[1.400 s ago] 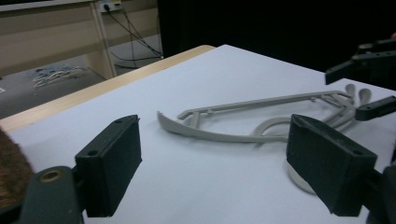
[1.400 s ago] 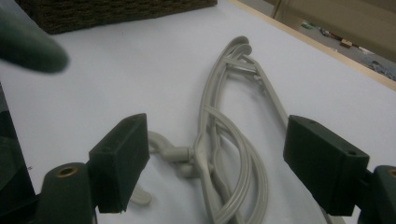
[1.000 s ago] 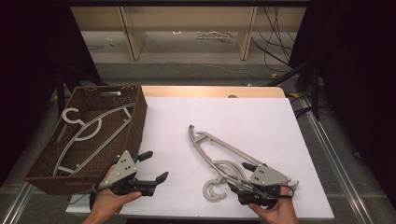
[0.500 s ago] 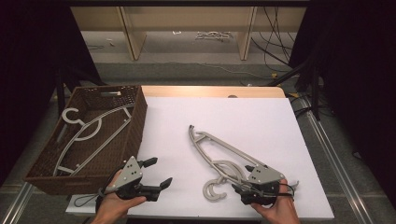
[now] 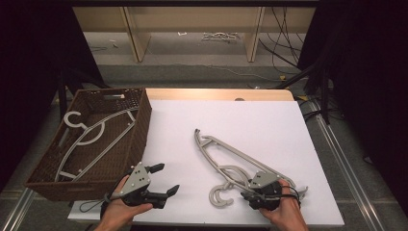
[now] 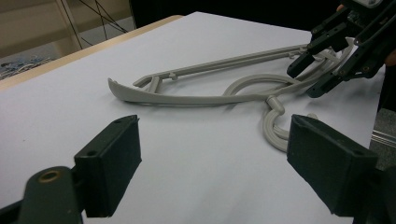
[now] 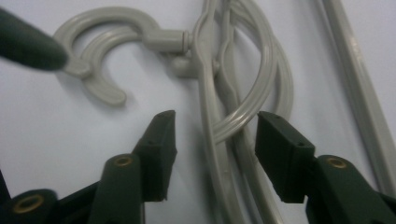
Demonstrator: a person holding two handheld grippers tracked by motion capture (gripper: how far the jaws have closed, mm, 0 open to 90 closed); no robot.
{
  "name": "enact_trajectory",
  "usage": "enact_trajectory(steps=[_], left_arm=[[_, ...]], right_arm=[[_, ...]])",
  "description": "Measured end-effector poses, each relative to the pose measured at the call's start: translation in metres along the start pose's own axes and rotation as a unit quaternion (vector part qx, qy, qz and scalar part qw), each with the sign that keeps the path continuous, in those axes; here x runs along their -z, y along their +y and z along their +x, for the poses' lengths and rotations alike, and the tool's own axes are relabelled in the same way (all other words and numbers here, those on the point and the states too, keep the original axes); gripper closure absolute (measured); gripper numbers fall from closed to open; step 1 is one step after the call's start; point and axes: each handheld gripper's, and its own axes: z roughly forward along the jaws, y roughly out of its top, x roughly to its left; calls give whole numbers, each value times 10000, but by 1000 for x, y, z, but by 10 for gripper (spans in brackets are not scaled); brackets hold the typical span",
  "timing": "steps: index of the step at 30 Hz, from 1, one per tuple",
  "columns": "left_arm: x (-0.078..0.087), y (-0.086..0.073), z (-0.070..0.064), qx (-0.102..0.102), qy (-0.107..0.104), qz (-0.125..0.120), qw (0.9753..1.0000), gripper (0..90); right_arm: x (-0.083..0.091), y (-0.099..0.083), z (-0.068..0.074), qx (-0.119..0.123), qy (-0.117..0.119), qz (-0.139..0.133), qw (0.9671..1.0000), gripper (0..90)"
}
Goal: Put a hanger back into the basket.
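Observation:
A grey plastic hanger (image 5: 226, 156) lies flat on the white table top (image 5: 250, 120), hook toward me; a second one seems stacked under it. My right gripper (image 5: 246, 192) is open, low over the hanger just behind the hook. In the right gripper view the jaws straddle the curved bars of the hanger (image 7: 205, 70) without touching them. My left gripper (image 5: 168, 178) is open and holds nothing, to the left of the hook. In the left gripper view its jaws frame the hanger (image 6: 196, 99), with the right gripper (image 6: 322, 70) beyond.
A dark wicker basket (image 5: 137, 130) stands at the table's left edge with another grey hanger (image 5: 91, 137) inside. Shelving and cables sit on the floor beyond the table's far edge. Bare white surface stretches behind and right of the hanger.
My right gripper has crept left along the hanger toward the hook. My left gripper dipped toward the near edge, then came back up, its jaws turned a little more to the right.

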Motion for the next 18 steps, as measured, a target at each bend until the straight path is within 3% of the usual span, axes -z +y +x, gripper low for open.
enact_trajectory(steps=[7, 11, 12, 13, 16, 18], left_arm=[[-1, 0, -1, -28, -16, 28, 10000, 181], [-1, 0, -2, 12, -27, 30, 10000, 184], [0, 0, 0, -85, -38, 33, 10000, 184], [-1, 0, -1, -32, -18, 39, 10000, 185], [-1, 0, -1, -45, -39, 35, 10000, 186], [-2, 0, -2, -5, -75, 14, 10000, 187]], right_arm=[[3, 2, -2, 142, -32, 9, 9999, 614], [3, 3, 2, 231, 4, 201, 9995, 636], [2, 3, 2, 252, -40, 151, 9996, 642], [2, 3, 3, 86, -23, 218, 9997, 650], [0, 1, 2, 0, 17, 360, 9994, 671], [0, 0, 1, -190, 139, 416, 9989, 680]])
